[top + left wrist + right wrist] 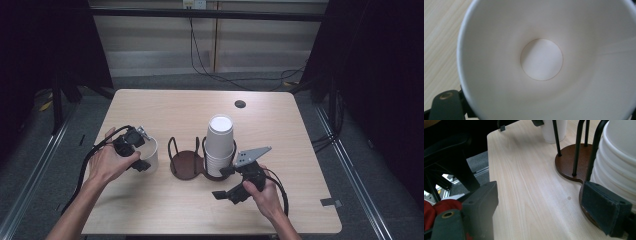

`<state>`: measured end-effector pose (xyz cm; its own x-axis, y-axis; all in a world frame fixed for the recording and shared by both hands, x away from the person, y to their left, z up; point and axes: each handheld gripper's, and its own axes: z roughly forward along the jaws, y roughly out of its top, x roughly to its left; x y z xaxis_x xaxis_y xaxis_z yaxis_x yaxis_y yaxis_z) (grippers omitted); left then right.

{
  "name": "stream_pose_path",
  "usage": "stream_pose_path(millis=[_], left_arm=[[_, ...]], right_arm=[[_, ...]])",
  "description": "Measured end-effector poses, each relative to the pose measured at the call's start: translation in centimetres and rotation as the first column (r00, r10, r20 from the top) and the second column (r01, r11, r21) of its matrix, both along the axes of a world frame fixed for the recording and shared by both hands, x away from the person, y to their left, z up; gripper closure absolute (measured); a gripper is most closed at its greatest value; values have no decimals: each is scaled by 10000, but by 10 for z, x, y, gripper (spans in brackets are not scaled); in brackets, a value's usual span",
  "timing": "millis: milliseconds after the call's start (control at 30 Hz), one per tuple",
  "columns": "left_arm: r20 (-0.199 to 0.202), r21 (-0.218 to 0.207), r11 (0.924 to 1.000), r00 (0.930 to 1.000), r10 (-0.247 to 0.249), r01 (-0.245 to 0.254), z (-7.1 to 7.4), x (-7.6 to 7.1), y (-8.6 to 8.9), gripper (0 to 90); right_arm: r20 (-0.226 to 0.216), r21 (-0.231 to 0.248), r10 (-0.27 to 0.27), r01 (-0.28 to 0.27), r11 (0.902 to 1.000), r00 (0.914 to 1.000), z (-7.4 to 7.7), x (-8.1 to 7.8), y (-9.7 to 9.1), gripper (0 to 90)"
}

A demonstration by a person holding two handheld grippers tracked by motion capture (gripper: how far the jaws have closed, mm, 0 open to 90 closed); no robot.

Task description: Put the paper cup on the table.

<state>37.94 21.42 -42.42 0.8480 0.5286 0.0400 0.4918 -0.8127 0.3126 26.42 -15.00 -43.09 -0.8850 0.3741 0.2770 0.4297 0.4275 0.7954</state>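
Step in hand: While the left hand-held gripper [141,156] sat over the rim of the single white paper cup [149,153], its jaws looked set across the cup wall, 1 inside and 1 outside; whether the pads already pressed the paper I could not tell.
Doing it well: I judged a light pinch best, since thin paper would buckle; lift straight up, then carry it toward the holder.
Cup position: It stood upright on the pale wood-grain bench [165,107], just left of the holder.
Right hand-held gripper [231,184]: Spread wide, 1 padded jaw resting by the holder's base, gripping nothing.
Holder: The dark brown 2-ring base with thin black wire uprights [187,164] had 1 empty ring; the other carried the tall stack of white paper cups [219,145].
Textures: The cup's interior [541,59] was smooth, matt, tapering to a round bottom; the stack's rolled rims [616,167] formed ridges.
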Motion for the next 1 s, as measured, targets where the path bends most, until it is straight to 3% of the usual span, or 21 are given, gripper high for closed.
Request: stream_pose_path(millis=[467, 600, 1000], left_arm=[[-72, -307, 9992, 9996, 255, -257, -8, -6, 23, 155], [-190, -870, 9954, 9991, 391, -406, -9, -10, 31, 160], [5, -1136, 9921, 9985, 545, -541, -9, -21, 44, 164]], right_arm=[[-29, -16, -4, 4, 10000, 10000, -1, 0, 1, 145], [-41, -19, -19, 19, 10000, 10000, -1, 0, 0, 145], [-42, 23, -63, 64, 10000, 10000, 0, 0, -1, 145]])
